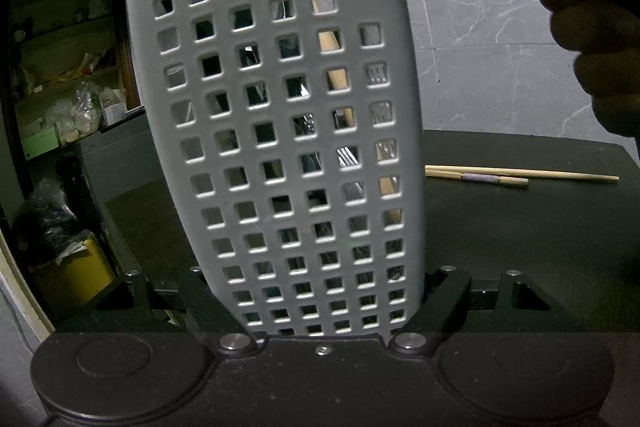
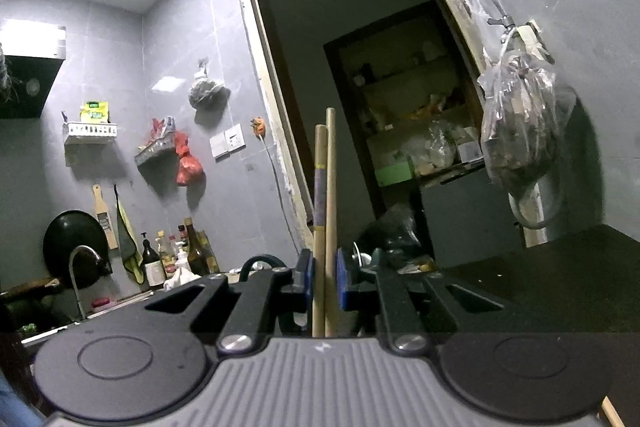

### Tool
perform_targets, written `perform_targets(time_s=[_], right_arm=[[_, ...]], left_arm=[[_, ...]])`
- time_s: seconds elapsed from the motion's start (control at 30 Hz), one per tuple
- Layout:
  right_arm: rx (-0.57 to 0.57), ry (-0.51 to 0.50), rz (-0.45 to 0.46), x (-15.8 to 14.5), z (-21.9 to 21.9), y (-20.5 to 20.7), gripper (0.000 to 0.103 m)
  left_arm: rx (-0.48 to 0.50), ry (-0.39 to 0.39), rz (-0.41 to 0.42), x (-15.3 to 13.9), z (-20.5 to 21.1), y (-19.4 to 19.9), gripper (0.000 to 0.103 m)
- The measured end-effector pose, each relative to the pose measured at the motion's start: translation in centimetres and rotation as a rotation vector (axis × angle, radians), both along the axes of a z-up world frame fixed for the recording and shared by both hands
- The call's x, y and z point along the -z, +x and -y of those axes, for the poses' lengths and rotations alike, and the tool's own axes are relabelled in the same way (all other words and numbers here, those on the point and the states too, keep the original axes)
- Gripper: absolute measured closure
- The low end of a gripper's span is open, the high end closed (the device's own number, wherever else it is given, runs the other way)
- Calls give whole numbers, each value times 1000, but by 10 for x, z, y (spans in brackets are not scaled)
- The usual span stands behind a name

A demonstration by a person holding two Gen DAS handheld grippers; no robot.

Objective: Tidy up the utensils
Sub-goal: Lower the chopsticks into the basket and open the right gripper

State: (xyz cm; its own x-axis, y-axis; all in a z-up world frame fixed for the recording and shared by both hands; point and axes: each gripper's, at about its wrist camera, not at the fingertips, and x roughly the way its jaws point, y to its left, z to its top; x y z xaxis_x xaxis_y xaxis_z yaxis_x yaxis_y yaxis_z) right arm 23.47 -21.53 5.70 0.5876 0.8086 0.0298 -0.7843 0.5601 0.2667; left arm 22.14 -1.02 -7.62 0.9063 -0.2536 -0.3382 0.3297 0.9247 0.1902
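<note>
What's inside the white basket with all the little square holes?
Through the holes of the white basket you glimpse wooden sticks and shiny metal pieces. The wall hides most of them, so I cannot say exactly what.

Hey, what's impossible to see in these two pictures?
- Left wrist view: what stands inside the white perforated holder; only slivers show through its holes.
- Left wrist view: the table chopsticks' left ends, behind the holder.
- Right wrist view: the held chopsticks' lower ends, cut off by the right tongs' body.
</note>
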Motion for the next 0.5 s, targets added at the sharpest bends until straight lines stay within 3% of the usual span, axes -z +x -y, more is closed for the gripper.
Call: perform_targets(time_s=[0.33, 0.5], right_arm=[[10, -79, 27, 7, -5, -15, 87], [10, -85, 19, 9, -4, -17, 66]], left_arm=[[-4, 2, 0, -2, 3, 0, 23], [-4, 2, 0, -2, 3, 0, 23]])
